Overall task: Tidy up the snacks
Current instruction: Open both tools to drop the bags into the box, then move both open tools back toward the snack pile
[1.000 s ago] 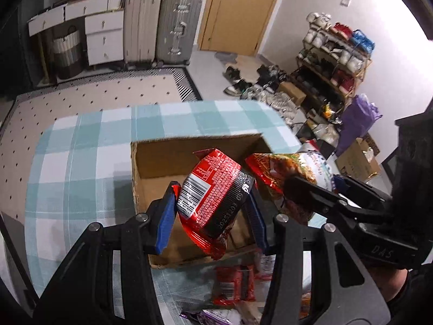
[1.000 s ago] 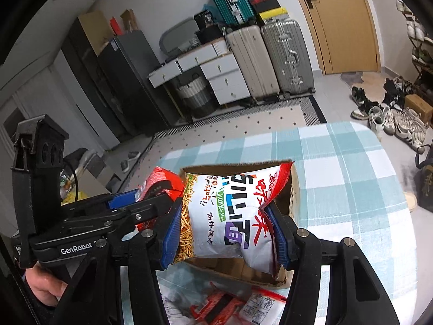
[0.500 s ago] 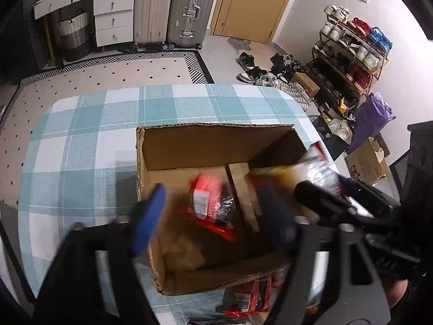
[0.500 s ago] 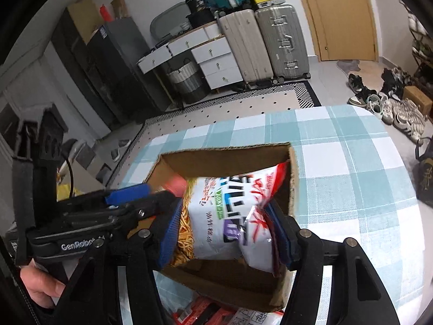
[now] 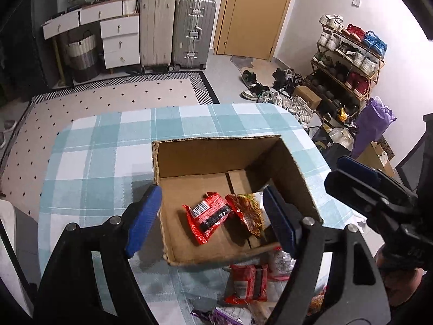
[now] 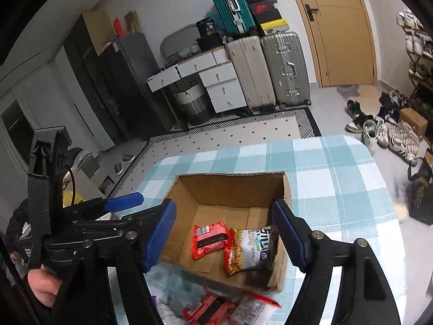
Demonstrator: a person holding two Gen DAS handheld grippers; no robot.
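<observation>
Both claws, left (image 5: 211, 216) spread and right (image 6: 224, 233) opening, hang empty over boxed packets (image 5: 208, 216): light, crinkly, slippery; pinch across the middle.

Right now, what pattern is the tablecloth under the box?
Teal-and-white checks on the tablecloth, clearest in the left wrist view.

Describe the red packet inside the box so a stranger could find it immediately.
On the teal-and-white checked tablecloth stands an open brown cardboard box. On its floor lie two packets: the small red-and-black snack packet with a white barcode panel lies left of the bigger white noodle-print bag.
</observation>
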